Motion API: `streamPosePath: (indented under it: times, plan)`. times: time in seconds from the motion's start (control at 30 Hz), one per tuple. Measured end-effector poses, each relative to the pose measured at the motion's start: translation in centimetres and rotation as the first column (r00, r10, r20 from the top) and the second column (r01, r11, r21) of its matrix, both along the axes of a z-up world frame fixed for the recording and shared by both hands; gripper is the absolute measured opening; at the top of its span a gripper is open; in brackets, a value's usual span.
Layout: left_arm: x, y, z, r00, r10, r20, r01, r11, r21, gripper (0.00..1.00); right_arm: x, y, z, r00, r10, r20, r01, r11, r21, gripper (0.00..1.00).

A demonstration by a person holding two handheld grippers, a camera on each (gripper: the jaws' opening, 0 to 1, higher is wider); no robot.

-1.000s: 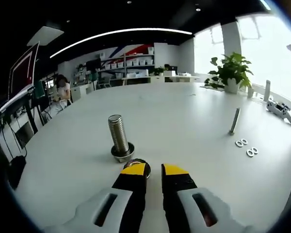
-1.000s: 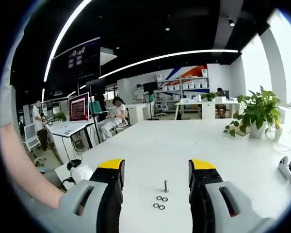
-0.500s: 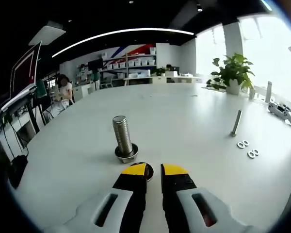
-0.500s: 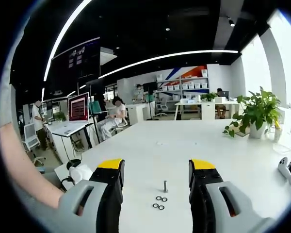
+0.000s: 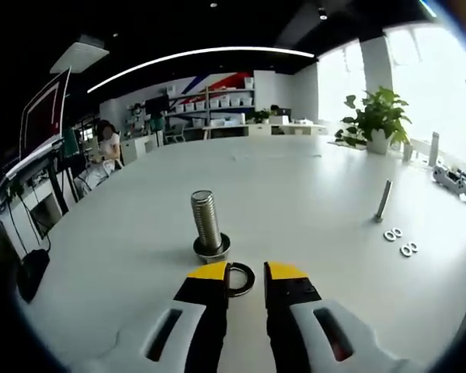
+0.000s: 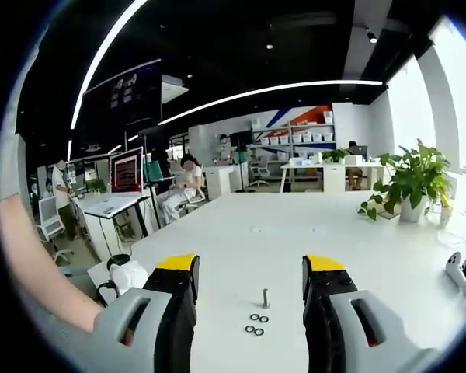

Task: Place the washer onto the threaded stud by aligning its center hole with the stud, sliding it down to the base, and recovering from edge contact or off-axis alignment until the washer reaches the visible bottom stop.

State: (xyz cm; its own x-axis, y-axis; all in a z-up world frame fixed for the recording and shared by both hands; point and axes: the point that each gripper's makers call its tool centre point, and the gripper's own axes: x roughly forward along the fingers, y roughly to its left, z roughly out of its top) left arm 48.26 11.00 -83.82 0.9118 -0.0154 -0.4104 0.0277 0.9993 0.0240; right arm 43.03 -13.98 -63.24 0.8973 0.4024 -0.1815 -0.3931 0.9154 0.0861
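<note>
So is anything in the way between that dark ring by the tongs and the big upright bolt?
Nothing visible: only bare white table lies between the dark metal washer and the upright silver threaded stud.

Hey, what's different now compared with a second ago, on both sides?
The left tongs have opened a little, and the washer, earlier tucked by the left jaw tip, now sits between the jaws near the large threaded stud. That view shifted slightly, so the hand moved. The right tongs stay open and empty over the white table, with the small stud and spare washers unmoved.
</note>
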Motion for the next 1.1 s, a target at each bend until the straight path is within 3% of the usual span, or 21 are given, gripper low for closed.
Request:
streamPosePath:
  times: [0.43,1.1]
  plan:
    - [-0.1,0.9,-0.3,0.998,0.055,0.001,-0.055,0.998,0.018,0.25,0.0,0.0,0.0,1.0,0.001,-0.002,-0.001,1.0,0.001,0.56]
    - [0.1,1.0,-1.1,0.997,0.075,-0.001,-0.075,0.997,0.016,0.24,0.0,0.2,-0.2,1.0,0.008,-0.013,-0.008,1.0,0.006,0.56]
